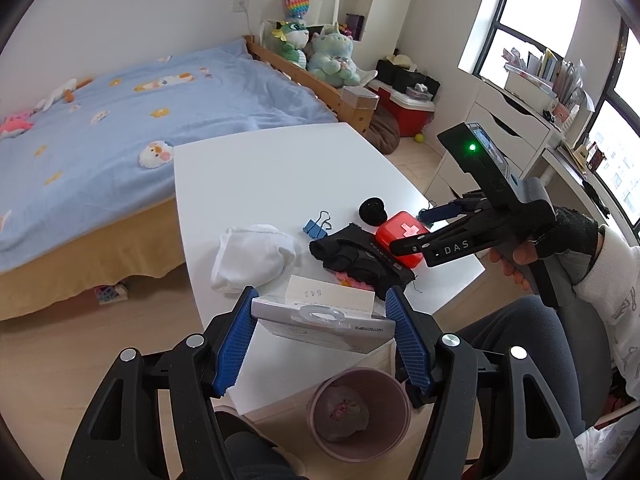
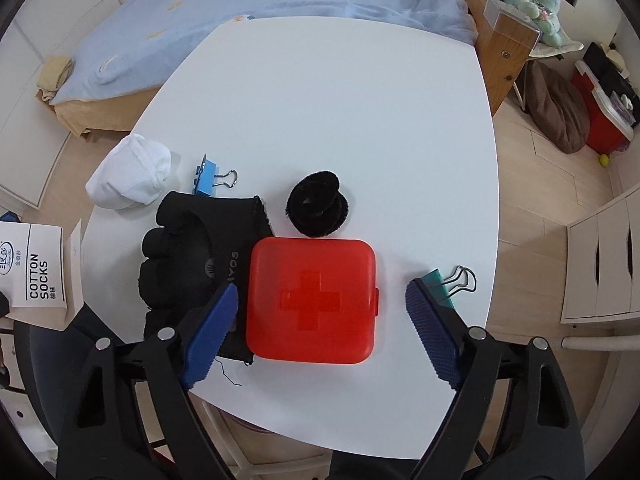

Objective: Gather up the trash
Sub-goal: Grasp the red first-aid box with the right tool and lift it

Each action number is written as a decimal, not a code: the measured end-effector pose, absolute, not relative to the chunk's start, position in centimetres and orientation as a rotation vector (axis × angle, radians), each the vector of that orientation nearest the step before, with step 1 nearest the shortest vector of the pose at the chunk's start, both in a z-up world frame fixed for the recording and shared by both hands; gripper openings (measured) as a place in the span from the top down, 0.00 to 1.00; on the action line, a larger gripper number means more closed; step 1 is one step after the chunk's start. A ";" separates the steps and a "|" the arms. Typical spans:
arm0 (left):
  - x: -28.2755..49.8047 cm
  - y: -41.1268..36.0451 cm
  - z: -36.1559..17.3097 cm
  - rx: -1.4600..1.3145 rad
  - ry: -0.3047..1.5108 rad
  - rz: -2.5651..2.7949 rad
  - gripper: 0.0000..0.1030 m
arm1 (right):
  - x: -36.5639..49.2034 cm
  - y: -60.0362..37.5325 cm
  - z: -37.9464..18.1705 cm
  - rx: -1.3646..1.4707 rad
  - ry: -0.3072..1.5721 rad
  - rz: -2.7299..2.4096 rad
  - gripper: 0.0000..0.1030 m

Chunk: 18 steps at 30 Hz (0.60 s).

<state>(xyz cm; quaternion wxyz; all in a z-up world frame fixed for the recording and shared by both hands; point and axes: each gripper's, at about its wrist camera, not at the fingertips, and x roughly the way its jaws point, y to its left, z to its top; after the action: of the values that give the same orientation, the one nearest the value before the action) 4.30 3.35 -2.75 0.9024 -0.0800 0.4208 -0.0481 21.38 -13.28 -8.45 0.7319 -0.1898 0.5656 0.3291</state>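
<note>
My left gripper (image 1: 320,300) is shut on a white cotton-socks box (image 1: 320,332), held tilted over the table's near edge and above a pink bin (image 1: 340,450) on the floor. The bin holds a crumpled wad. The same box (image 2: 38,276) shows at the left of the right wrist view. My right gripper (image 2: 322,288) points down over a red first-aid case (image 2: 312,300) on the white table (image 2: 320,100). Its jaws stand on either side of the case, clear of its sides. From the left wrist view, the right gripper (image 1: 408,232) hovers at the red case (image 1: 400,228).
A black glove (image 2: 188,252) lies against the case's left side, partly under my left finger. A black scrunchie (image 2: 316,204), a blue binder clip (image 2: 206,180), a teal binder clip (image 2: 444,284) and a white sock bundle (image 2: 128,180) lie nearby. A bed stands beyond the table.
</note>
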 end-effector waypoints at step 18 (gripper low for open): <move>4.0 2.9 -2.8 -0.176 0.862 -0.102 0.38 | 20.7 -14.7 -6.8 -0.351 1.175 0.735 0.36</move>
<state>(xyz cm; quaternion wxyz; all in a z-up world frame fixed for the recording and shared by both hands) 3.97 2.90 -2.82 0.9036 -0.0850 0.4169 -0.0494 20.74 -14.70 -6.78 0.7551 -0.1609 0.5388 0.3370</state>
